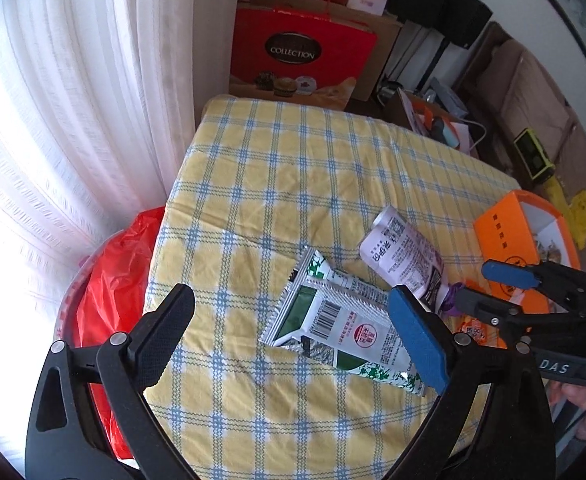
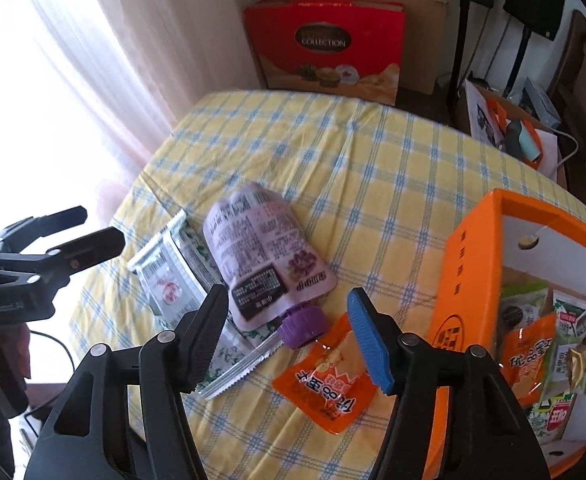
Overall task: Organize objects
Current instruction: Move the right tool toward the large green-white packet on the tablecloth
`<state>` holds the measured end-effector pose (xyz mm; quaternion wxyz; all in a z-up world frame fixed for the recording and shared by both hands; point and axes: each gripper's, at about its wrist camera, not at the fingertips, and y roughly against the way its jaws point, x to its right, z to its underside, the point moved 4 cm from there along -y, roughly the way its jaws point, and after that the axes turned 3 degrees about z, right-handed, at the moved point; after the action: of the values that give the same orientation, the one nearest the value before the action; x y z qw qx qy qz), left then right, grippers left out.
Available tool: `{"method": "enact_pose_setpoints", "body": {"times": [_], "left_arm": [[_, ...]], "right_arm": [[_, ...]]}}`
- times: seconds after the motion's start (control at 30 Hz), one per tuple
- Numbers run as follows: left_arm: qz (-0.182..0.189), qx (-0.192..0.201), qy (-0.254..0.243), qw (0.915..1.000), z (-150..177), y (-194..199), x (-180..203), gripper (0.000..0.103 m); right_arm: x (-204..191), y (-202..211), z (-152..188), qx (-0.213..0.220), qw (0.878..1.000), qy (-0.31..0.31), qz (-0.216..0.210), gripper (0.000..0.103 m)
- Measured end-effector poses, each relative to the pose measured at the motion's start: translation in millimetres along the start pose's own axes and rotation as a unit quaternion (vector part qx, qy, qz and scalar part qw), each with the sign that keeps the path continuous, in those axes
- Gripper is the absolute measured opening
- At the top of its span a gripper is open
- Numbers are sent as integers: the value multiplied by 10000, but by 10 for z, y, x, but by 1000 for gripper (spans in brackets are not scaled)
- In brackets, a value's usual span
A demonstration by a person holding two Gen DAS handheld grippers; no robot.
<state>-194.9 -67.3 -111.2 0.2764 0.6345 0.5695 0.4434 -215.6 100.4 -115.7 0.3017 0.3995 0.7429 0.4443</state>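
Right wrist: purple pouch (image 2: 263, 248) lies cap toward camera; both jaws spread.

black hand-held gripper (image 1: 293, 328) frames, silver rivets; one blue pad, one black textured pad.

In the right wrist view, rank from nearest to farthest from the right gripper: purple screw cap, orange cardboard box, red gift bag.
From the right gripper:
1. Purple screw cap of the lilac pouch, between the fingers.
2. Orange cardboard box, open, on the right of the table.
3. Red gift bag, on the floor beyond the table's far edge.
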Motion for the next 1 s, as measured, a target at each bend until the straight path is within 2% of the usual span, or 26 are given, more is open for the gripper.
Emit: {"method": "enact_pose_setpoints", "body": {"times": [0.27, 0.5, 0.63, 0.77, 1.0], "left_arm": [[71, -243, -176, 9995, 155, -128, 80, 97], [15, -465, -363, 9983, 284, -291, 208, 97], [75, -529, -190, 9984, 270, -345, 165, 97], [382, -600, 125, 9974, 257, -383, 92, 95], [263, -505, 212, 9981, 210, -343, 0, 94]], "right_arm": [[-30, -94, 106, -283, 9991, 277, 129, 62], [-29, 4, 78, -150, 9996, 221, 79, 68], [-32, 11, 81, -137, 9998, 168, 31, 68], [-60, -3, 125, -156, 9997, 197, 8, 68], [-220, 74, 134, -16, 9985, 530, -162, 68]]}}
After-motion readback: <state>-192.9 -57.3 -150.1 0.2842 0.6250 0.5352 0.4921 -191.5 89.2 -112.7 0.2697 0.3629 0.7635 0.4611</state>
